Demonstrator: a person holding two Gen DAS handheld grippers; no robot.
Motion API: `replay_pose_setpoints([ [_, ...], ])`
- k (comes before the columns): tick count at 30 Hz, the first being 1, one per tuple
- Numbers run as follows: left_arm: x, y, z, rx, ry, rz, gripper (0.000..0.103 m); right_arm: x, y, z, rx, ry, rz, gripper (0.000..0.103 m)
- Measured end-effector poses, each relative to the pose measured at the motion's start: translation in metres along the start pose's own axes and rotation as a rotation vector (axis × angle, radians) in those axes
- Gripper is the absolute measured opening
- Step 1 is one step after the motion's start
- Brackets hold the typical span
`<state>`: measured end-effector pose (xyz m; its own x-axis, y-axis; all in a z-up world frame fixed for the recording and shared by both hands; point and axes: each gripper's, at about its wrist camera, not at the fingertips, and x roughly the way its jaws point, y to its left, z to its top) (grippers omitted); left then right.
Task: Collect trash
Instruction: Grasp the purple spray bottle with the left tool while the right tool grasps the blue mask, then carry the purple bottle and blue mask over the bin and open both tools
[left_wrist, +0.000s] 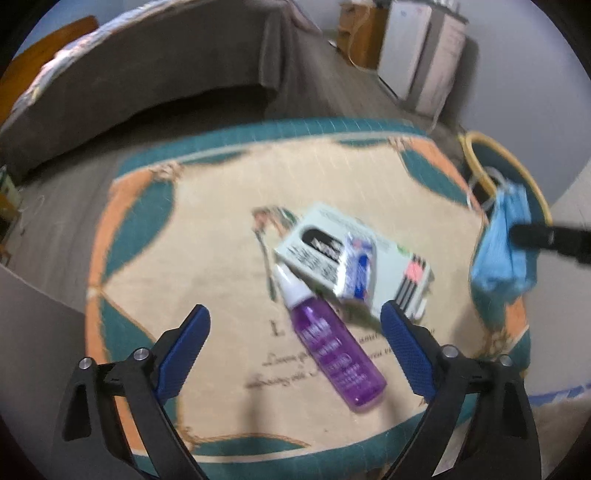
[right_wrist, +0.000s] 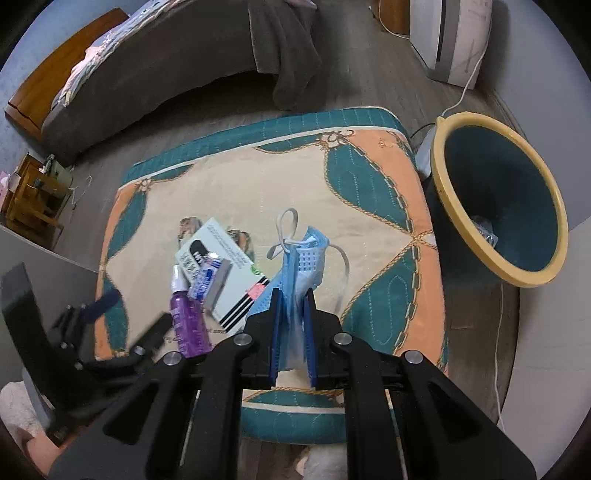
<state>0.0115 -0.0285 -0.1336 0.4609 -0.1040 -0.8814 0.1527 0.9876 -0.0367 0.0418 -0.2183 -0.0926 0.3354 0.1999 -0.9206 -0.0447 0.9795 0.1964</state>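
Right gripper (right_wrist: 292, 295) clamped on blue mask (right_wrist: 295, 258), lifted over cushion (right_wrist: 369, 177); not yet in bin (right_wrist: 554, 236), which perhaps holds one scrap already. Left gripper (left_wrist: 295, 314) wide open, empty, above bottle (left_wrist: 332, 347); box (left_wrist: 384, 258) and wrapper (left_wrist: 356, 269) left

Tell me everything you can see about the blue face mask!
The blue face mask is soft, pleated cloth-like stuff, folded and crumpled, with white elastic ear loops sticking out. The right hand-held gripper pinches it between blue pads, jaws nearly shut. In the left wrist view it hangs off the patterned cushion, drooping below the gripper, near the yellow-rimmed bin. A little dotted panel shows on one side.
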Motion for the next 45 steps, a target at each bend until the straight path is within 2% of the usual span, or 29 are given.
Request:
replay_pose_setpoints([
  [6,0.029,-0.016,-0.011,0.048,0.093,-0.038,0.058,0.0,-0.002,0.003,-0.025,-0.017,-0.006,0.011],
  [8,0.036,-0.016,-0.013,0.046,0.114,-0.047,0.053,0.001,-0.002,0.003,-0.028,-0.017,-0.005,0.011],
  [16,0.046,-0.006,-0.016,0.011,0.144,-0.063,0.05,0.0,-0.001,0.004,-0.032,-0.019,-0.003,0.011],
  [21,0.045,0.004,-0.015,0.007,0.146,-0.036,0.04,0.001,0.002,0.002,-0.054,-0.013,-0.015,0.011],
  [26,0.043,0.012,-0.016,0.002,0.159,0.01,0.036,0.003,0.002,0.001,-0.065,-0.005,-0.023,0.011],
  [33,0.024,0.032,0.0,-0.08,0.067,0.071,0.033,0.004,0.003,0.0,-0.083,-0.001,-0.031,0.011],
  [38,0.002,0.029,0.016,-0.047,-0.036,0.104,0.033,0.003,0.004,0.0,-0.092,-0.009,-0.038,0.011],
  [45,-0.033,0.004,0.042,0.033,-0.175,0.064,0.033,-0.018,0.003,0.008,-0.087,-0.082,-0.044,0.011],
])
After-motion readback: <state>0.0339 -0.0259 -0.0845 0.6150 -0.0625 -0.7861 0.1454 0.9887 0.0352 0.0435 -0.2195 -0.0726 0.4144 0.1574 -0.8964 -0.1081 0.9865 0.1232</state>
